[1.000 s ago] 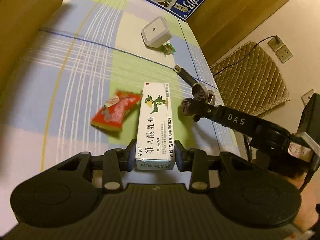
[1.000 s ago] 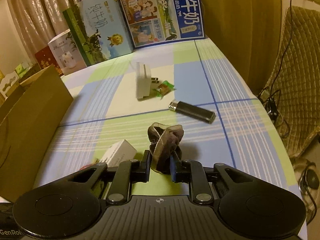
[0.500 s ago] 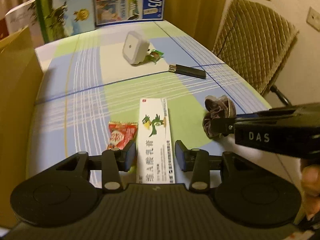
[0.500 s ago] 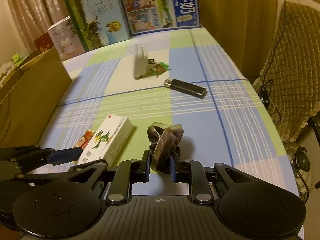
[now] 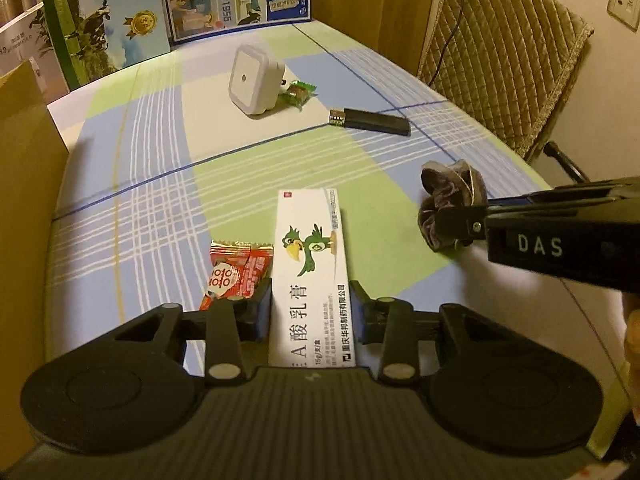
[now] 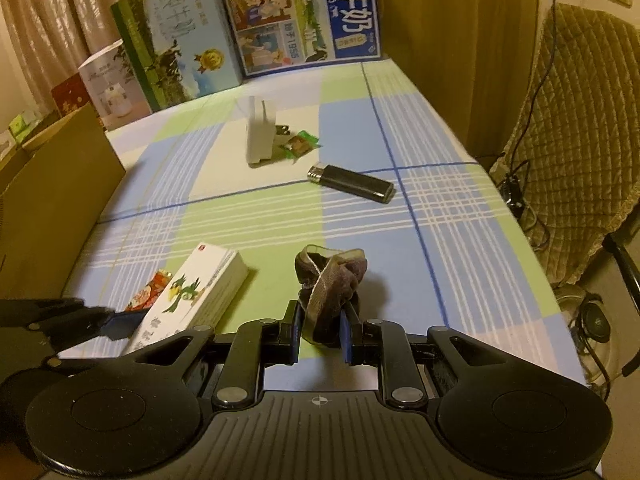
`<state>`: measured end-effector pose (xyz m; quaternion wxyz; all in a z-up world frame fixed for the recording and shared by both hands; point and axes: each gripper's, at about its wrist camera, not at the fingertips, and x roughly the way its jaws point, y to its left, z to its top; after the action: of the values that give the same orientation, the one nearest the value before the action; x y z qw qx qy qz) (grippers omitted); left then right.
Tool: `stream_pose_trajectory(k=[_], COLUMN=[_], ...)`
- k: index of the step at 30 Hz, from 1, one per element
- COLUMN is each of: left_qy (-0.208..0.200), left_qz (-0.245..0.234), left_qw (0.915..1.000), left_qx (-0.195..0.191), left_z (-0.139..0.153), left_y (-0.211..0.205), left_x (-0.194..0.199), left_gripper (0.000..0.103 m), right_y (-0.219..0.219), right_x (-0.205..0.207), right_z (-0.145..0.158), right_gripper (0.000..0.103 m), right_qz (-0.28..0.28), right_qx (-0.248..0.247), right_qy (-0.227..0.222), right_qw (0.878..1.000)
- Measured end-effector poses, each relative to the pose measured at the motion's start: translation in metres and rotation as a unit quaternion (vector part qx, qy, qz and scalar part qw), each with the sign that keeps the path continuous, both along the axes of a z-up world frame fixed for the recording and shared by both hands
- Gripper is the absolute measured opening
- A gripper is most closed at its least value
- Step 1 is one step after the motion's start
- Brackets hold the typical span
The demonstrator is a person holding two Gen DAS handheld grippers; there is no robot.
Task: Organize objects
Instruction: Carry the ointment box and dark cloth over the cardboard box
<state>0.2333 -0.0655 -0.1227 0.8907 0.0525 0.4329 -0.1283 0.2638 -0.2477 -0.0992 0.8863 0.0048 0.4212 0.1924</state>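
Ointment box [image 5: 310, 272], a long flat carton, lies near on the checked cloth [image 5: 160, 184] between the left gripper's [image 5: 311, 312] spread fingers, beside a crinkly red sachet [image 5: 234, 276]; the right gripper [image 6: 320, 332] pinches a crumpled brown scrunchie [image 6: 330, 280].

A home: checked tablecloth [image 5: 160, 152], curtains [image 6: 60, 20], cushioned chair [image 5: 500, 52].

Both cameras sit low over the near end of the checked tablecloth [image 5: 168, 152], looking along the table toward the milk cartons [image 6: 304, 20] at 12 o'clock. The left wrist view has the ointment box [image 5: 312, 264] close at 6 o'clock and the right gripper [image 5: 444, 224] entering at 3 o'clock. The right wrist view sits further right, with the left gripper [image 6: 120, 326] at 8 o'clock. Both share the white plug adapter [image 5: 254, 80], black lighter [image 6: 352, 182] and ointment box.
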Motion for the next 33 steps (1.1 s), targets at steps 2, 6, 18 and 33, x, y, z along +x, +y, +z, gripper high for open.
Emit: stream_pose_trajectory(k=[2,6,18,33], left_qy=[-0.001,-0.008,-0.033,-0.096], left_qz=[0.001,0.007,0.036,0.089], left_qw=[1.0,0.9999,0.9981,0.9911], left_qx=[-0.004,-0.014,-0.037,-0.027], left_z=[0.005,0.02,0.071,0.144], left_y=[0.002,0.005,0.028,0.087], left_x=[-0.005,-0.017,-0.074,-0.157], left_gripper=[0.033,0.033,0.033,0.033], right_y=[-0.001,-0.001,-0.01,0.04], right_x=[-0.002,-0.015,-0.079,-0.168], right_z=[0.004,0.017,0.073,0.125], right_gripper=[0.016,0.016,0.016,0.016], right_qz=[-0.004,-0.003,-0.001,0.082], right_qx=[0.001,0.007,0.025,0.04], right_qy=[-0.004,-0.01,-0.032,-0.075], right_qw=[1.0,1.0,0.999,0.993])
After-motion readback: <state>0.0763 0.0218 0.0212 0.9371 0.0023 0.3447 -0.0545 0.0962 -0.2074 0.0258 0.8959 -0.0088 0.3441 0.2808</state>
